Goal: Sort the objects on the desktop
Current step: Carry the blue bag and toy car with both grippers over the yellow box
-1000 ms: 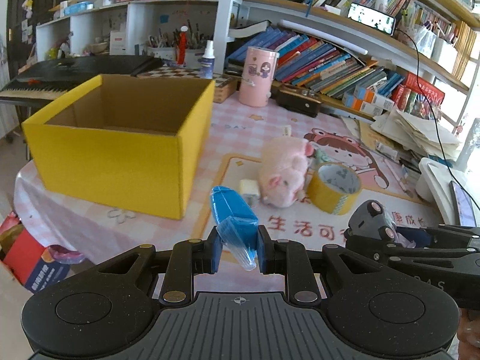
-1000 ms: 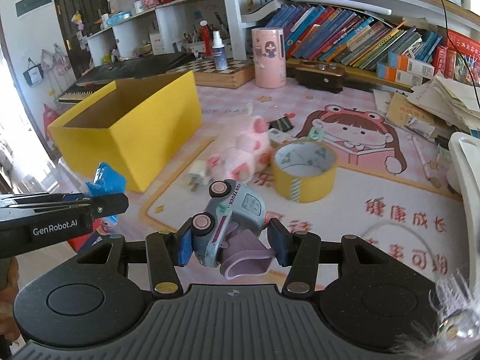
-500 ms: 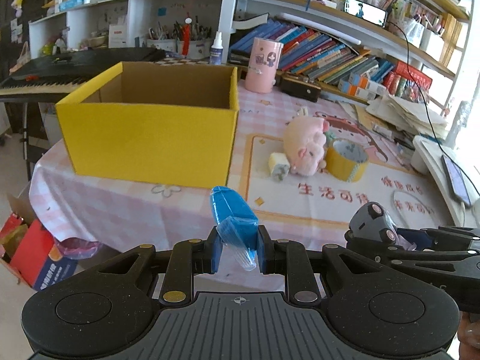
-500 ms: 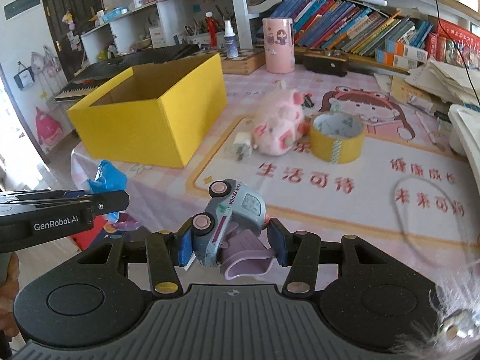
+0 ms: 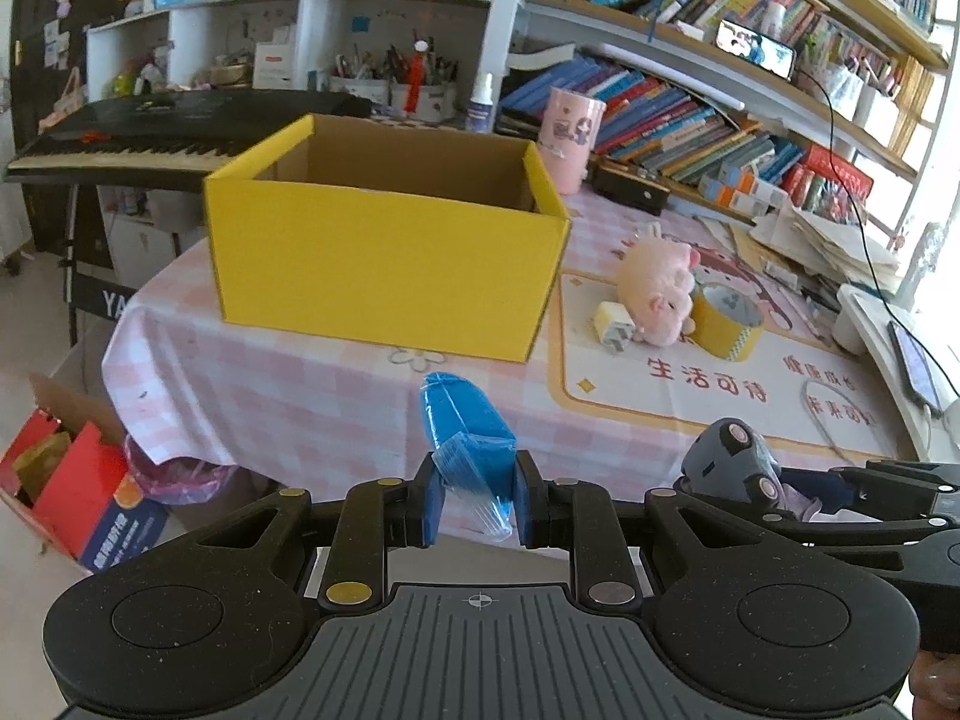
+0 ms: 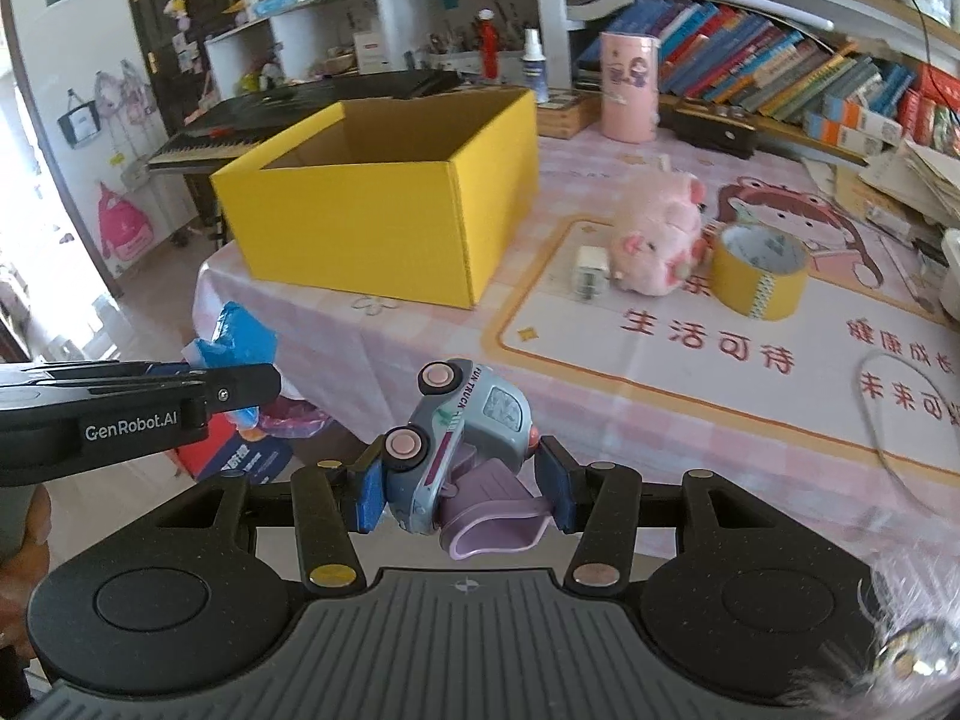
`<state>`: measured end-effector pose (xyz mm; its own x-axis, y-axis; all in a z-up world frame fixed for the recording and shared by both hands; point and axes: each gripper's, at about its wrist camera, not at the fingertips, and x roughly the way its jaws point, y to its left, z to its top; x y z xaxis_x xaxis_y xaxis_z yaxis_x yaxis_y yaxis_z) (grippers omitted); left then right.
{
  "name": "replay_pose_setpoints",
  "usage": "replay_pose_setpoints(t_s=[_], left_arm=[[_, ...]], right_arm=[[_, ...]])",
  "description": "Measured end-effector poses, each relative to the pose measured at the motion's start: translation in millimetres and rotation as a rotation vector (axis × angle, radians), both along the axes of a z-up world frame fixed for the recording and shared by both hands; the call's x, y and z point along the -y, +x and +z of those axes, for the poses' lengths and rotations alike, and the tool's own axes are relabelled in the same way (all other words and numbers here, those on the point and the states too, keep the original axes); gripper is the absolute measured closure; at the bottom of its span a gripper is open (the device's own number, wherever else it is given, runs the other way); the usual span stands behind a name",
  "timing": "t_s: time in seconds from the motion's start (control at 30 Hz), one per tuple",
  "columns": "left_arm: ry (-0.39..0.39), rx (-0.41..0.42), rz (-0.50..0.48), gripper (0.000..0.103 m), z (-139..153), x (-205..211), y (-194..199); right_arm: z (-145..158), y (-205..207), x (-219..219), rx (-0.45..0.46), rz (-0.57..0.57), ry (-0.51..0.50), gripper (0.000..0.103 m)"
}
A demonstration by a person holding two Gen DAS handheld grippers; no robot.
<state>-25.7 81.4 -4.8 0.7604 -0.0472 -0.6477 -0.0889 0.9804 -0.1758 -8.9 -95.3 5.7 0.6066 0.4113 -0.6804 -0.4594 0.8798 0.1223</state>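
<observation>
Both grippers have drawn back from the table since a second ago, so the open yellow cardboard box now sits farther off and the cloth's near edge shows. The left gripper pinches a blue packet in clear plastic wrap between its pads, held in the air short of the table edge. The right gripper clamps a small grey-blue toy truck with pink wheels, tipped on its side. On the pink checked tablecloth, right of the box, lie a white plug adapter, a pink plush pig and a yellow tape roll, close together.
</observation>
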Motion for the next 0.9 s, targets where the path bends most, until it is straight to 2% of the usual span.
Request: replay_pose_setpoints(t_s=[0.43,0.9], left_arm=[[-0.009,0.017,0.057,0.081,1,-29,-11],[-0.013,0.010,0.097,0.081,-1,-48,-13]], right_arm=[[4,-3,-34,0.026,0.075,-0.015,0.055],[2,5,-56,0.013,0.125,-0.022,0.055]])
